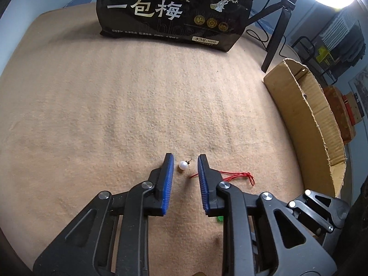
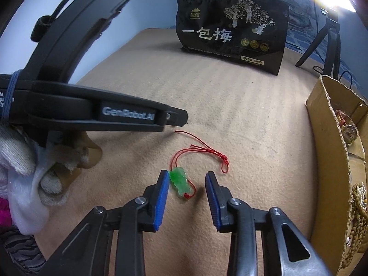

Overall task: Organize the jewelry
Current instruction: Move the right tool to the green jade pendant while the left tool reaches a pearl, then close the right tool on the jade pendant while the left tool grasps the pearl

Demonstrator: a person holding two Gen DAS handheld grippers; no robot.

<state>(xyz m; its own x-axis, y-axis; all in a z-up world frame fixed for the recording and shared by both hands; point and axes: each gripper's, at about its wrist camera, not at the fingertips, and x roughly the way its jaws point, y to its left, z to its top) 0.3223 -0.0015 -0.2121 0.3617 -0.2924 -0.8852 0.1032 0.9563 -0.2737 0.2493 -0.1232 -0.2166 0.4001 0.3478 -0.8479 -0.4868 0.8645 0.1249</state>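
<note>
My left tool [image 1: 183, 162] straddles the pearl earring [image 1: 183, 165], pads not yet touching it. To its right, my right tool [image 2: 186, 180] brackets the green pendant [image 2: 180, 181] on its red cord [image 2: 207, 150], unclenched. Both pieces lie left of the cardboard box [image 2: 331, 151], where beads already sit.

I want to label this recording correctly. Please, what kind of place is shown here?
Probably a room in a home, set up for recording. A tan blanket covers the work surface, a black snack bag stands at the back, and a cardboard box holds beaded jewelry. A small tripod stands nearby.
</note>
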